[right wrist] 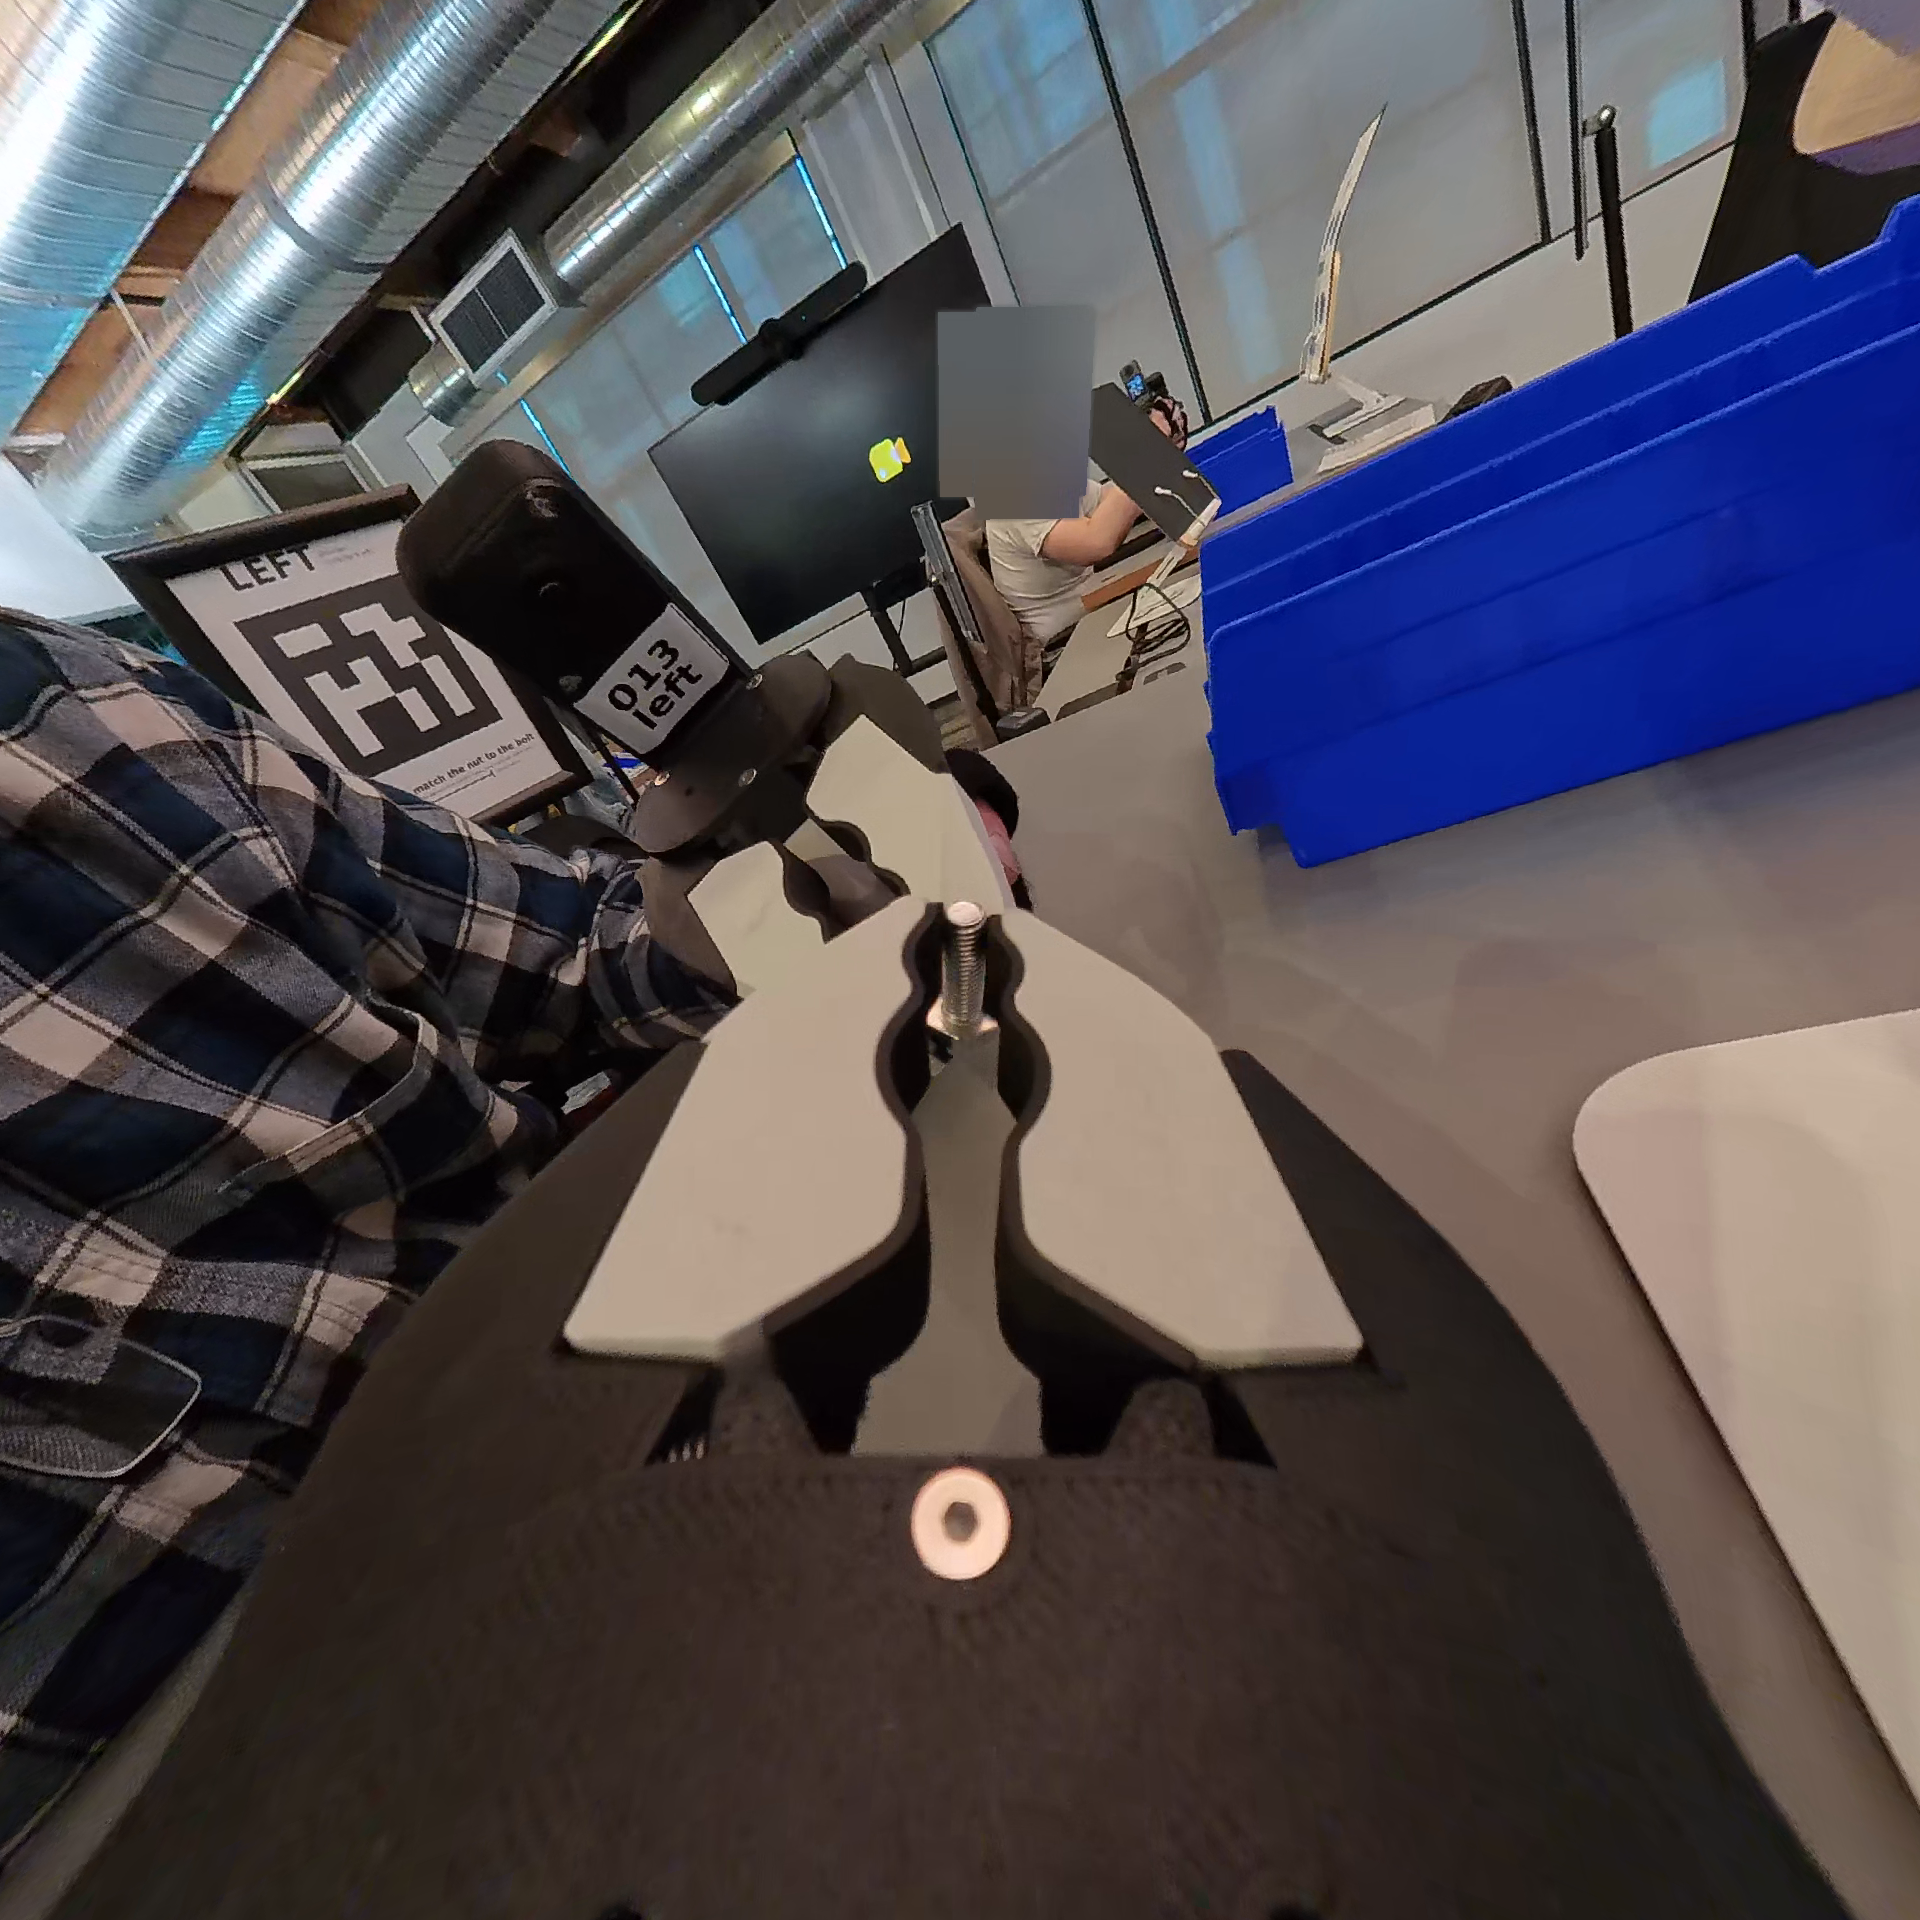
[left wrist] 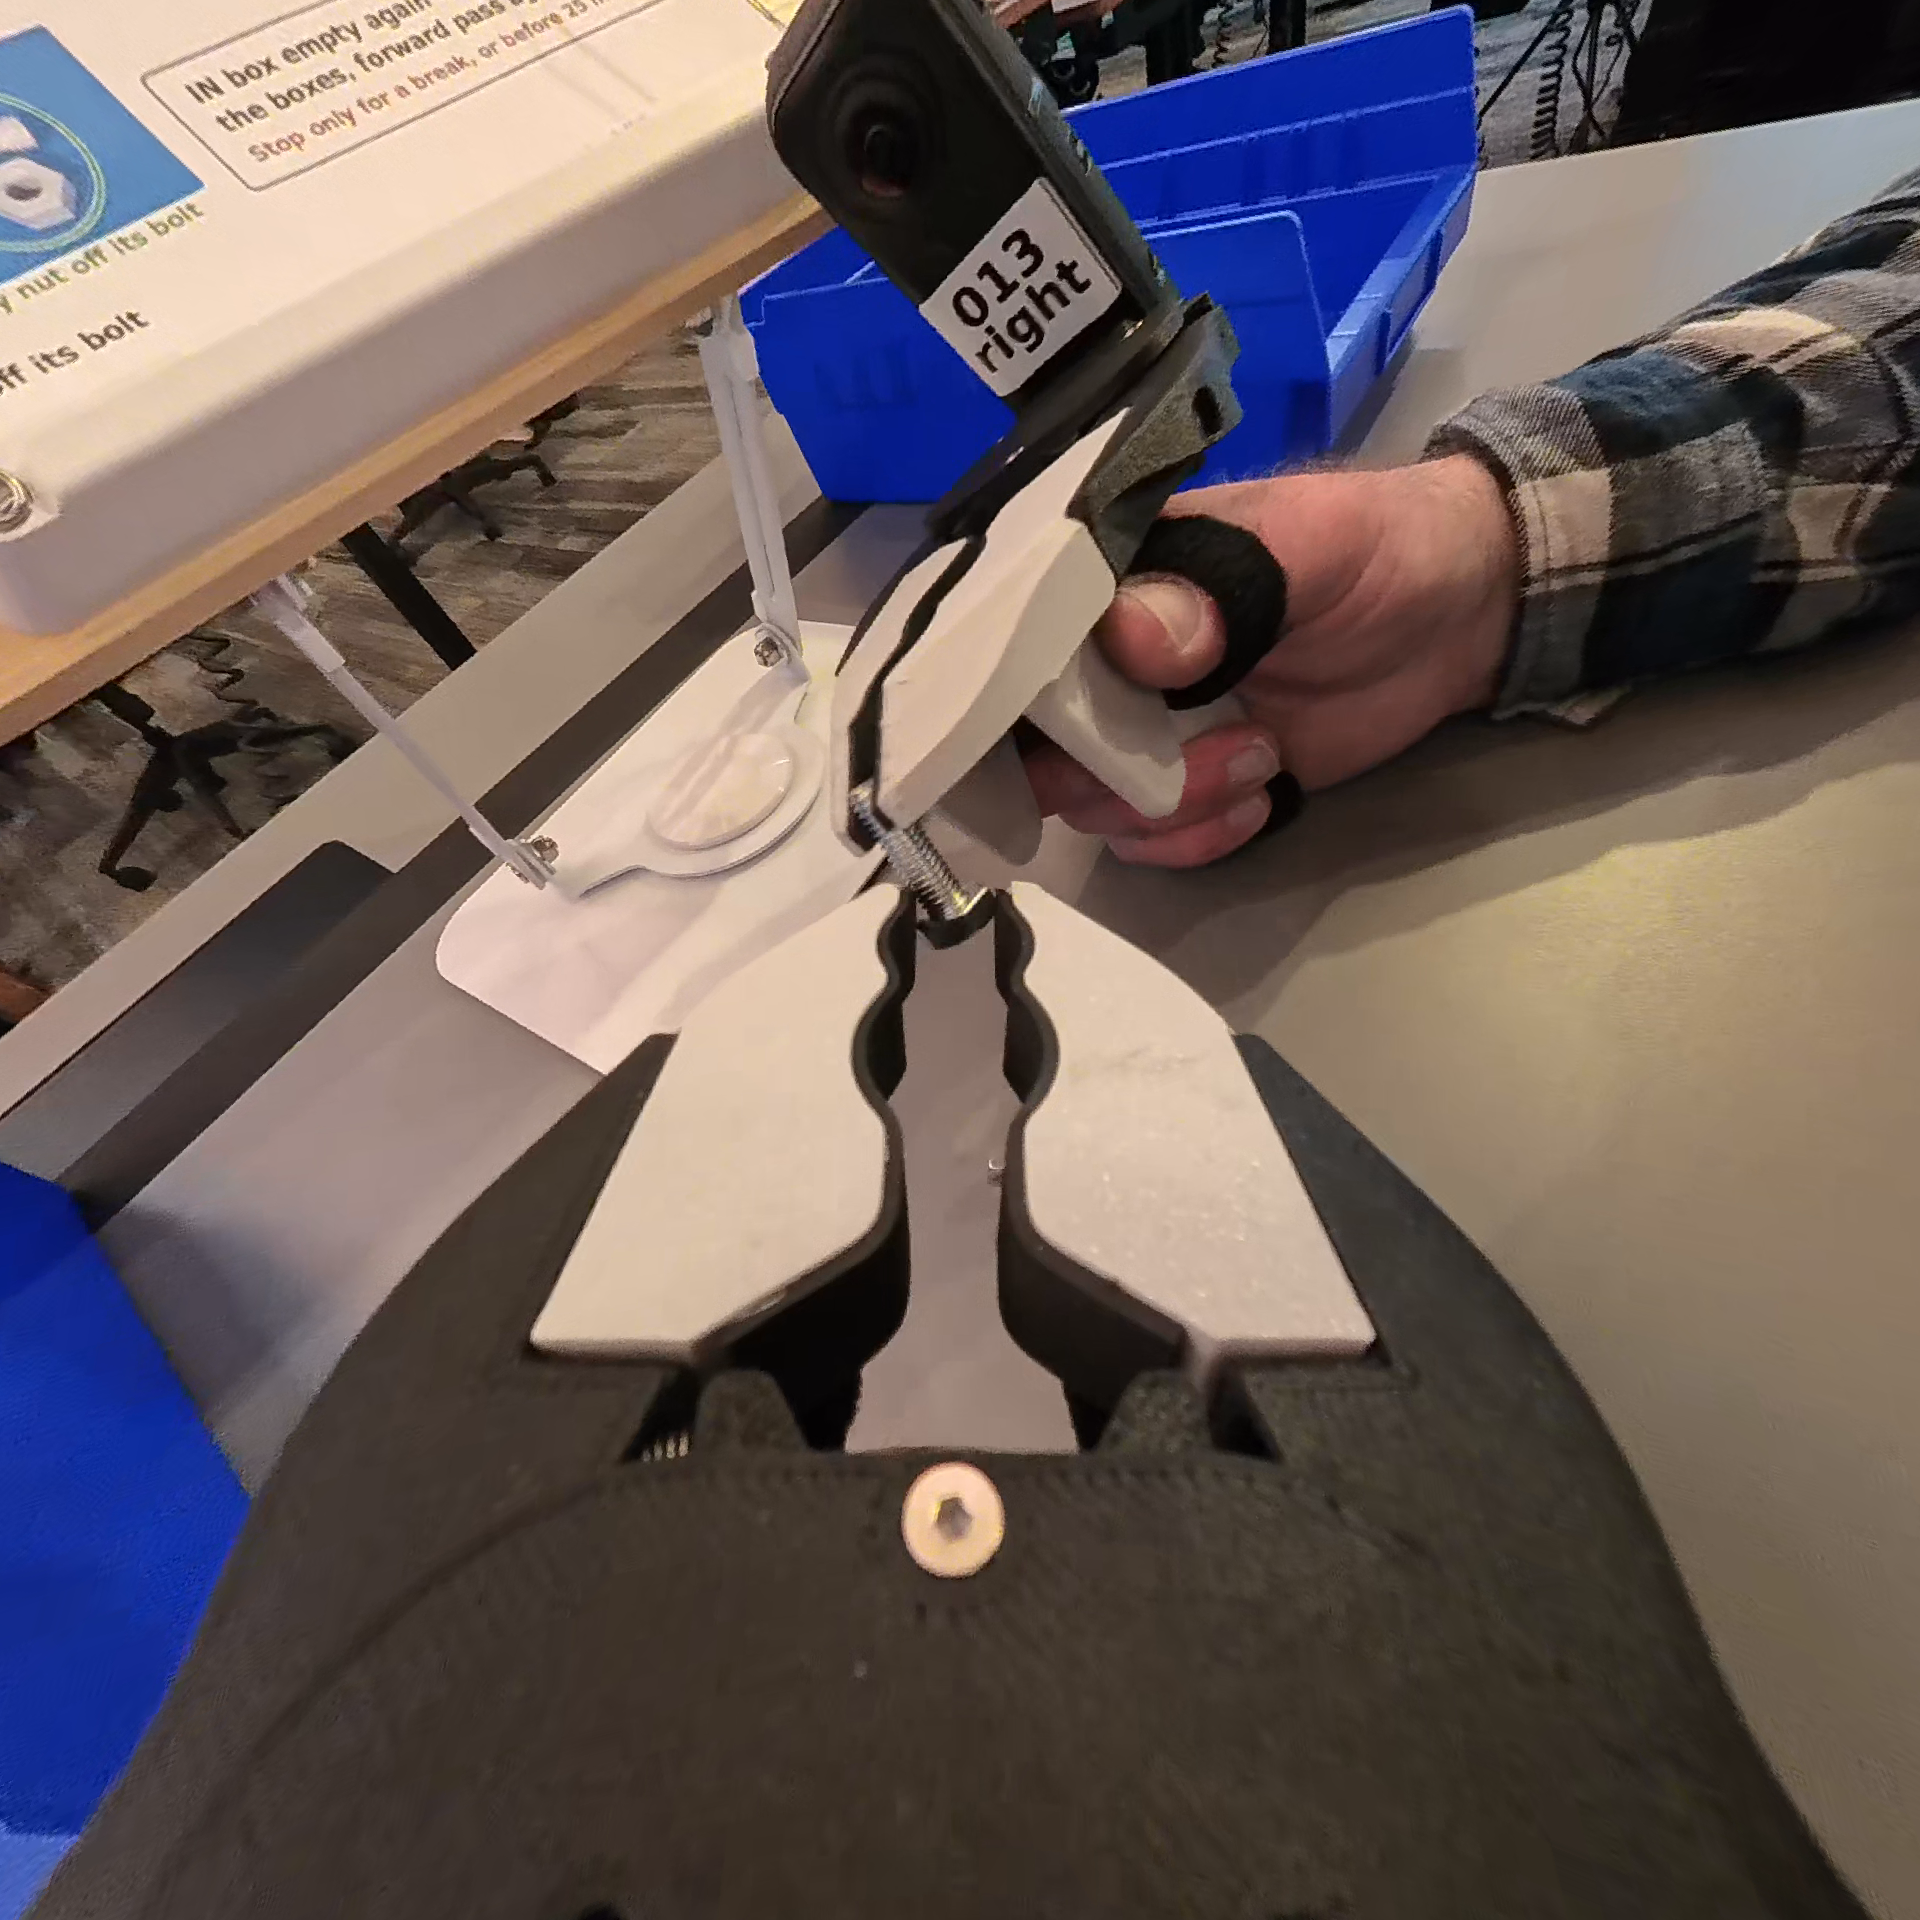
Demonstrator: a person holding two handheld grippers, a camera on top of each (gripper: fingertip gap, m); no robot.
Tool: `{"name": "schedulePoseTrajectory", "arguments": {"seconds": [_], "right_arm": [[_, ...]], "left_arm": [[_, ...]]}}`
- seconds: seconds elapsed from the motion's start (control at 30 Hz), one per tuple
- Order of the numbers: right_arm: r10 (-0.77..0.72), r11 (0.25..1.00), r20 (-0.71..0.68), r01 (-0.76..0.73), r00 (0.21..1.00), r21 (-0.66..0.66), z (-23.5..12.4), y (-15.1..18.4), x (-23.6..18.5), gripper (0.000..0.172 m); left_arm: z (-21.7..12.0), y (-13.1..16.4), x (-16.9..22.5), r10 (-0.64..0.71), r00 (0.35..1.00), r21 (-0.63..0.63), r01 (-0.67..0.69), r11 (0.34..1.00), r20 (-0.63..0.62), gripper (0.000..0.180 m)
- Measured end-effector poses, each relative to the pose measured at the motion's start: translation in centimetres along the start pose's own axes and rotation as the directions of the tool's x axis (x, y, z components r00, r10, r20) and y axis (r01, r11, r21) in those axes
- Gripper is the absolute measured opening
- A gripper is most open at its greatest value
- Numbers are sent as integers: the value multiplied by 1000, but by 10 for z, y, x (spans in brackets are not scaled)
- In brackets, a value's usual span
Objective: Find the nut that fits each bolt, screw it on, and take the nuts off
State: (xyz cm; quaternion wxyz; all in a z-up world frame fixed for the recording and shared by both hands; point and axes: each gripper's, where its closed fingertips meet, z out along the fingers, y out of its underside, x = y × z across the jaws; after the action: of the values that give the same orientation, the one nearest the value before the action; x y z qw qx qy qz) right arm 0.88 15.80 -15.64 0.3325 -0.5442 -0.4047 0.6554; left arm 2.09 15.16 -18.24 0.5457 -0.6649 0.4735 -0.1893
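Note:
A silver bolt [left wrist: 914, 868] hangs above the grey table [left wrist: 1558, 1039] between my two grippers. My left gripper [left wrist: 951, 906] is shut on the bolt's hex head end, with both black pads pressed against it. My right gripper [left wrist: 854, 821] comes in from above and is shut on the threaded shaft near its free end. In the right wrist view the bolt [right wrist: 961, 966] stands between the tips of my right gripper [right wrist: 964, 925], with the hex end showing lower down through the gap. The left gripper's fingers [right wrist: 894, 821] lie behind, their tips hidden.
A blue bin [left wrist: 1299, 260] stands at the back of the table and also shows in the right wrist view [right wrist: 1558, 623]. A white instruction board [left wrist: 364, 260] on a stand with a white base [left wrist: 644, 935] is at the left. Another blue bin [left wrist: 83, 1403] is at the near left. A pale mat [right wrist: 1766, 1247] lies at the right. The grippers are tip to tip, or close to it.

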Motion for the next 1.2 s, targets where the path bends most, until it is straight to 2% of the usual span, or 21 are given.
{"name": "schedulePoseTrajectory", "arguments": {"seconds": [0.2, 0.27, 0.33, 0.47, 0.73, 0.97, 1.2], "right_arm": [[-32, 999, -31, 32, 999, -12, 1, 1, 1, 8], [-48, 999, -31, 47, 998, -16, 2, 2, 0, 8], [-59, 998, -18, 58, 998, -19, 2, 2, -2, 8], [-75, 997, -9, 75, 997, -23, 3, 3, -4, 8], [-147, 986, 23, 149, 989, -76, 9, 11, -14, 7], [-169, 982, 34, 171, 985, -84, 10, 13, -17, 7], [-167, 983, 49, 170, 985, -74, 9, 12, -19, 7]], "left_arm": [[0, 2, 0, -48, 998, -6, 48, 999, -42, 15], [0, 2, 2, -64, 996, -9, 63, 998, -66, 19], [2, 8, 1, -72, 995, -45, 69, 997, -64, 37], [5, 10, 10, -124, 983, -56, 117, 992, -134, 43], [6, 8, 22, -230, 939, -54, 224, 973, -255, 27], [8, 11, 26, -238, 931, -70, 227, 971, -276, 13], [6, 9, 26, -242, 927, -64, 234, 970, -287, 13]]}}
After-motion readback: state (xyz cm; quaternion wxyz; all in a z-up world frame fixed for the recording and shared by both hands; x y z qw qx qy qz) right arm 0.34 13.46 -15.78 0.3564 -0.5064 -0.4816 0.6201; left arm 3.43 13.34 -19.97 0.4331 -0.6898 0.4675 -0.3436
